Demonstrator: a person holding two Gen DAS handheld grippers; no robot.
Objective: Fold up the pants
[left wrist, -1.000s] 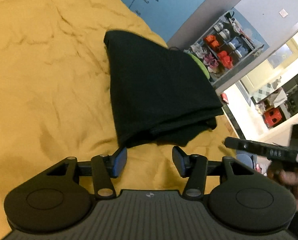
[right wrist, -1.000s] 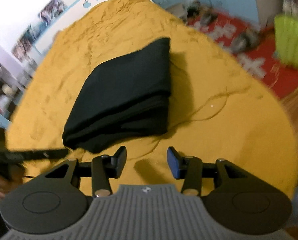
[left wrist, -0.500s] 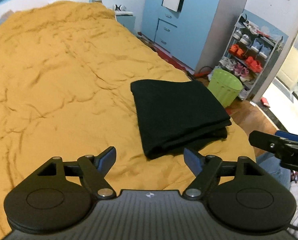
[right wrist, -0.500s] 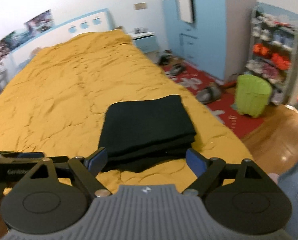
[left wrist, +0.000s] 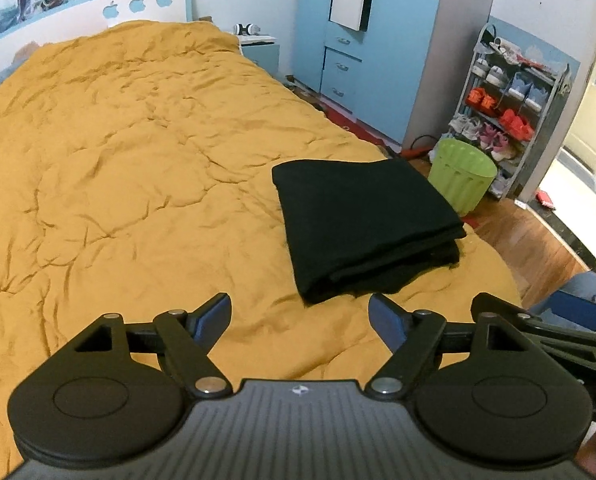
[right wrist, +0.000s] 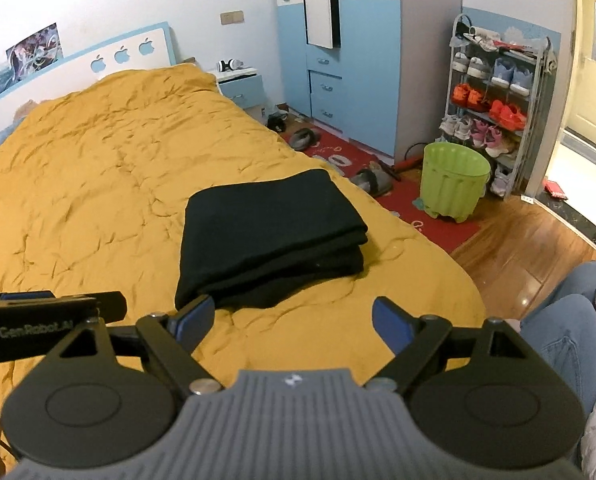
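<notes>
The black pants (left wrist: 362, 220) lie folded into a compact stacked rectangle near the foot corner of the bed, on the mustard yellow cover (left wrist: 137, 160). They also show in the right wrist view (right wrist: 265, 236). My left gripper (left wrist: 300, 316) is open and empty, held back from the pants above the cover. My right gripper (right wrist: 291, 320) is open and empty, also held back just short of the stack's near edge. Nothing touches the pants.
The bed's foot edge (right wrist: 450, 264) drops to a wooden floor. A green bin (right wrist: 454, 180), a shoe rack (right wrist: 498, 96) and a blue wardrobe (right wrist: 338, 60) stand to the right. The person's jeans-clad knee (right wrist: 562, 324) is at the lower right.
Both grippers have pulled back and risen away from the folded pants, and their jaws have opened wider. The pants lie as before.
</notes>
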